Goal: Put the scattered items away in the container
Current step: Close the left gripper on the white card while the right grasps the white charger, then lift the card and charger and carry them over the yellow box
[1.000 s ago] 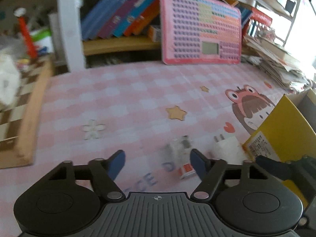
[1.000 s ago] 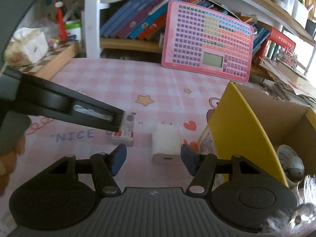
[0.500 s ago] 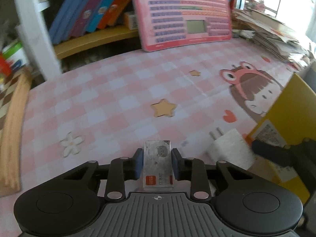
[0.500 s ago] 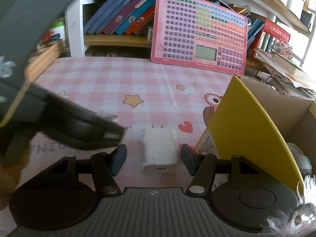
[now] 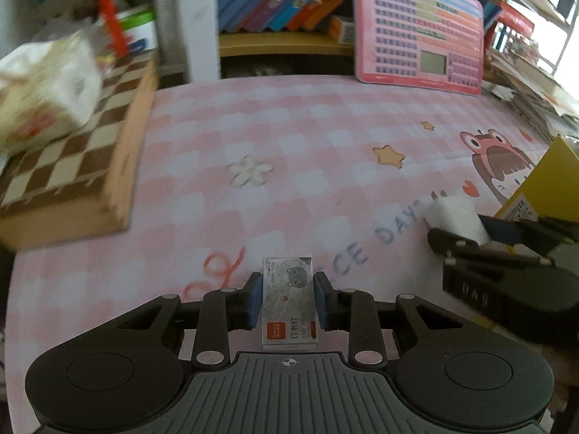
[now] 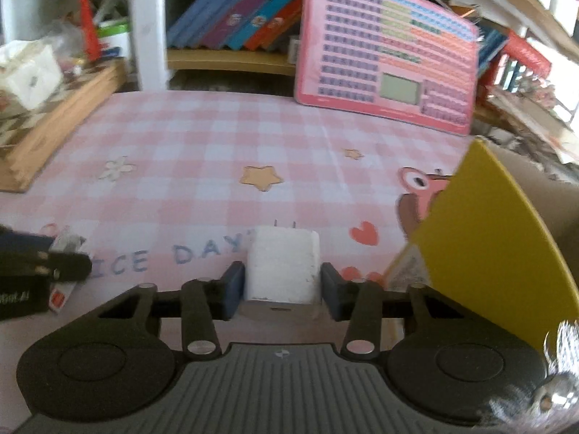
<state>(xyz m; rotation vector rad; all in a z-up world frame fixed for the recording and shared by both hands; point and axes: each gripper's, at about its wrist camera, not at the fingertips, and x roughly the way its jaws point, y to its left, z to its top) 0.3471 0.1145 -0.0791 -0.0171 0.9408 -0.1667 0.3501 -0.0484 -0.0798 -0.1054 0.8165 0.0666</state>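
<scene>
While left tool clamps one staple box, right tool clamps one charger.

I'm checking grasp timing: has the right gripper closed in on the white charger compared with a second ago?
Yes. The right gripper has advanced toward the pink keyboard toy, and its fingers now clamp the white charger.

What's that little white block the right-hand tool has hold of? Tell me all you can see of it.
The white block looks like a plug-in charger: a squarish, matte white plastic body with two thin metal prongs pointing away from the camera and a narrow slot on its near face. It lies flat between the blue pads of the right gripper, which press its two sides, above the pink checked cloth, just left of the yellow box flap.
</scene>
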